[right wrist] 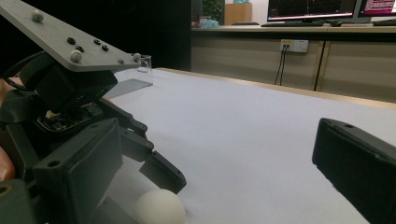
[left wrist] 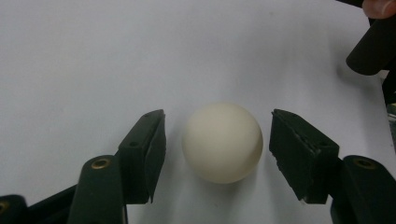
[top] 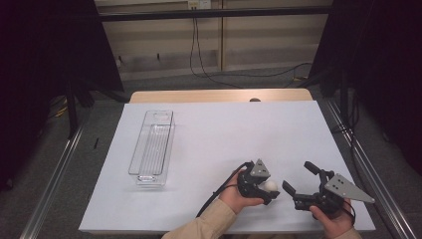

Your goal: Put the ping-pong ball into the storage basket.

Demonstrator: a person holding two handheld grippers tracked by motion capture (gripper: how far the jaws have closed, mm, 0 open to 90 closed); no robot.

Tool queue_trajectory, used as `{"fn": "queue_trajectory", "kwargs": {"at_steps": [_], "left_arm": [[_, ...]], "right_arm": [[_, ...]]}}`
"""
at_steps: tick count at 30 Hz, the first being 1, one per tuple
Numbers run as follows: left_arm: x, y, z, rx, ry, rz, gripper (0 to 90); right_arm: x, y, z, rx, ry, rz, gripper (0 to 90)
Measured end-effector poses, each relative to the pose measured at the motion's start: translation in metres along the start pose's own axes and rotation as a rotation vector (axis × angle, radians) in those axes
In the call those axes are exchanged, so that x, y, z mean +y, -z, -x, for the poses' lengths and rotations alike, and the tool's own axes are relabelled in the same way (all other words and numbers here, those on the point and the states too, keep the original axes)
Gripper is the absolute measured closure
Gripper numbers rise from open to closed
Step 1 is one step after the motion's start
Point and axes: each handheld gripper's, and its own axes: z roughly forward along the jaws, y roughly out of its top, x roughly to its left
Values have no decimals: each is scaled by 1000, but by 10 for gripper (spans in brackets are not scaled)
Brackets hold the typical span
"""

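Observation:
A white ball rests on the white sheet near the table's front edge. My left gripper is open around it. In the left gripper view the ball lies between the two black pads with a gap on each side. My right gripper is open and empty just right of the ball, jaws pointing left at it. In the right gripper view the ball lies low on the left under a finger of the left gripper.
A long clear plastic bin stands empty at the left of the white sheet; its corner shows far off. One finger of the right gripper pokes into the left gripper view. Metal rails flank the table.

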Motion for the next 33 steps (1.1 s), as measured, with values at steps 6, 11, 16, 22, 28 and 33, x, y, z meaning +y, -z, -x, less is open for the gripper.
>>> {"fn": "queue_trajectory", "kwargs": {"at_steps": [6, 11, 16, 22, 28, 33], "left_arm": [[0, -2, -1, -4, 7, -2, 377], [0, -3, -1, 4, 5, -3, 399], [-1, -5, 1, 11, -5, -22, 441], [-1, -4, 1, 15, -4, -19, 510], [0, -1, 0, 17, -1, -15, 511], [0, 2, 0, 14, 12, -4, 512]], "right_arm": [[0, 0, 0, -2, 6, -3, 14], [0, 0, 1, 0, 4, 1, 14], [0, 0, 0, 2, 3, -1, 14], [0, 0, 0, -1, -2, 3, 15], [0, 0, 0, -3, -2, 5, 15], [0, 0, 0, -1, 2, 2, 15]]}}
